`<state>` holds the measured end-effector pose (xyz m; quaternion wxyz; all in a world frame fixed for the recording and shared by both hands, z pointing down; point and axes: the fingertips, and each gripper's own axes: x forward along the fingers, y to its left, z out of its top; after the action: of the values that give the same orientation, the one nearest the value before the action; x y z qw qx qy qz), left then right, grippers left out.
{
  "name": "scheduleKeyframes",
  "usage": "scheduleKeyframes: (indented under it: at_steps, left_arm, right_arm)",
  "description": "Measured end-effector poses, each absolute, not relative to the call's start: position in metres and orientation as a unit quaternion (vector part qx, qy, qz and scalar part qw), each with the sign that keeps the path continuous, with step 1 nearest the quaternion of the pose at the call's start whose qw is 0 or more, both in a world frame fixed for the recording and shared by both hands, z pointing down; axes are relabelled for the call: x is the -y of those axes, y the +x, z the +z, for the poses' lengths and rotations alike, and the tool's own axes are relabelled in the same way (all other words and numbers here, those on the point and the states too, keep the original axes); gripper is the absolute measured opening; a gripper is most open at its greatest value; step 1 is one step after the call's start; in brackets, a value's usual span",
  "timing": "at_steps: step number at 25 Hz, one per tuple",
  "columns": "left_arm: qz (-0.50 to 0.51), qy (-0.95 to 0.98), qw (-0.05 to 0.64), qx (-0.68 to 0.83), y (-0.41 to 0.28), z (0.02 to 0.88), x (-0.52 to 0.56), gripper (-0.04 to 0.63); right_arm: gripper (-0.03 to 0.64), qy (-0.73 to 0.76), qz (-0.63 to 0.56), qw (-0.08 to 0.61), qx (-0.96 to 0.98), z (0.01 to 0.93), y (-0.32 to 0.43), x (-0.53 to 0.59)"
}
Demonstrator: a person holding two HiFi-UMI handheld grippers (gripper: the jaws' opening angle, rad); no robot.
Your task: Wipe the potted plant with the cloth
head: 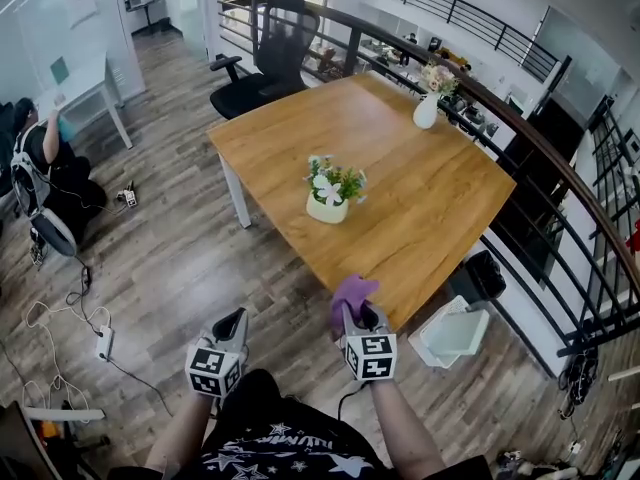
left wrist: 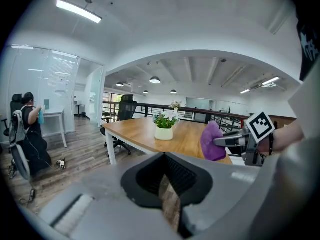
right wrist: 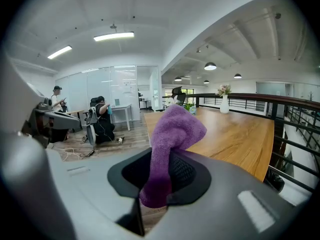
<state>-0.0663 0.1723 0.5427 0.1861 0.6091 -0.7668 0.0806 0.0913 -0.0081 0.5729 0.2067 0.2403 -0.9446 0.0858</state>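
At the far left of the head view, a person in dark clothes (head: 50, 173) sits on the wood floor beside a white desk (head: 88, 90). Cables and a power strip (head: 103, 343) trail across the boards at lower left.

Low in the frame, left of centre, the left gripper (head: 236, 318) is held over the floor, short of the table. Its own view shows the two jaws pressed together with nothing between them. A black office chair (head: 270, 48) stands at the table's far corner, top centre.

The potted plant (head: 333, 193), white flowers and green leaves in a pale round pot, stands upright on the wooden table (head: 420, 198) at mid-frame. It is nearer the table's left edge and well apart from both grippers.

Just right of centre at the bottom, the right gripper (head: 362, 313) is at the table's near corner, pinching a purple cloth (head: 353, 293). In the right gripper view the cloth rises from between the closed jaws and folds over at its top. In the left gripper view that cloth shows at the right, with the plant beyond it on the tabletop.

A white vase of flowers (head: 427, 108) stands near the table's far right edge, upper right. Below the table's right side are a black bin (head: 482, 273) and a white bin (head: 455, 333). A dark railing (head: 560, 183) sweeps down the right of the frame.
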Motion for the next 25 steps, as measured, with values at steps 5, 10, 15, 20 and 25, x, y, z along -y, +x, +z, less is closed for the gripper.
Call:
scheduleKeyframes:
  at_steps: [5,10,15,20,25]
  left_arm:
    - [0.082,0.619,0.183,0.759,-0.08,0.544,-0.148,0.002]
    - [0.076,0.648,0.177,0.736,-0.104,0.541,-0.104,0.002]
    - [0.09,0.687,0.178,0.699,-0.126,0.542,-0.046,0.002]
    - [0.106,0.716,0.198,0.661,-0.15,0.553,0.001,0.002]
    - [0.123,0.743,0.208,0.624,-0.173,0.562,0.048,0.002]
  right_arm:
    - [0.086,0.256,0.101,0.207,0.939,0.578,0.087,0.027]
    - [0.086,0.278,0.105,0.204,0.933,0.576,0.073,0.056]
    - [0.086,0.308,0.11,0.207,0.922,0.575,0.061,0.097]
    - [0.086,0.332,0.127,0.226,0.907,0.584,0.042,0.134]
    - [0.086,0.334,0.14,0.233,0.902,0.584,0.012,0.168]
